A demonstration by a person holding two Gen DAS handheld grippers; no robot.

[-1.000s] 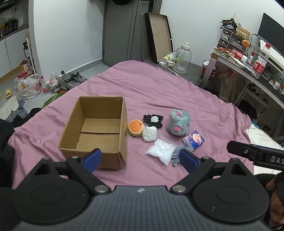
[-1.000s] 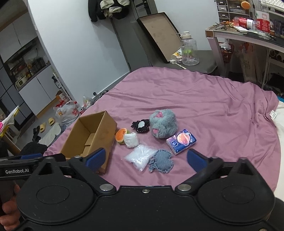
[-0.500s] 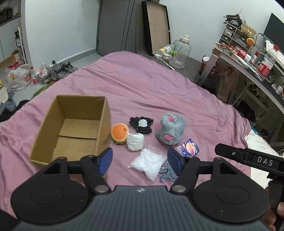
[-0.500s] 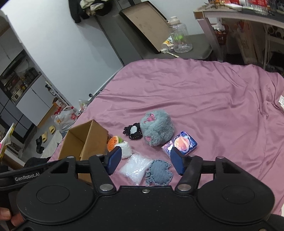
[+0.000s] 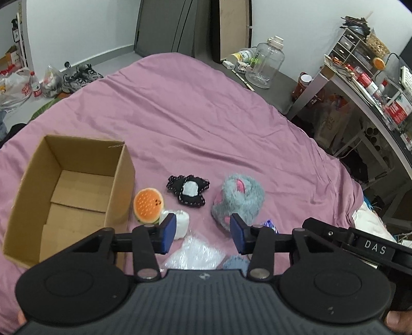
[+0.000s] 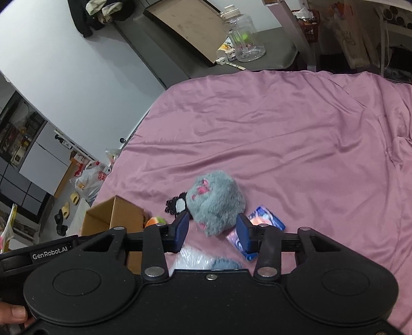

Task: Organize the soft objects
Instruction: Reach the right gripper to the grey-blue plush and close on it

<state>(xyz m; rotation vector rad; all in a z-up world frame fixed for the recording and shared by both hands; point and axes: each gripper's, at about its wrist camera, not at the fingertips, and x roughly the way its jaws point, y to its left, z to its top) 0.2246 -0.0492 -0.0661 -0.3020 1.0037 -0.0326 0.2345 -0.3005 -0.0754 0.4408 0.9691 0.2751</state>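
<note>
bed: your work surface is a wrinkled pink sheet point(image 5: 206, 123), far half bare.
box: open cardboard box point(image 5: 69, 190) at the bed's left edge, nothing inside.
soft objects: burger plush point(image 5: 148, 205), black pouch point(image 5: 189, 189), grey plush point(image 6: 215, 202), clustered right of the box.
left tool point(image 5: 203, 233): fingers apart, gripping nothing.
right tool point(image 6: 212, 232): fingers apart, gripping nothing.
room: clear jug point(image 5: 265, 65) beyond the bed's far edge; cluttered desk point(image 5: 373, 100) off its right edge.

Lived-in bedroom: bed with pink sheet point(image 5: 206, 116), cluttered desk point(image 5: 373, 103), shoes on floor point(image 5: 78, 78), clothes hung on wall point(image 6: 100, 13)
</note>
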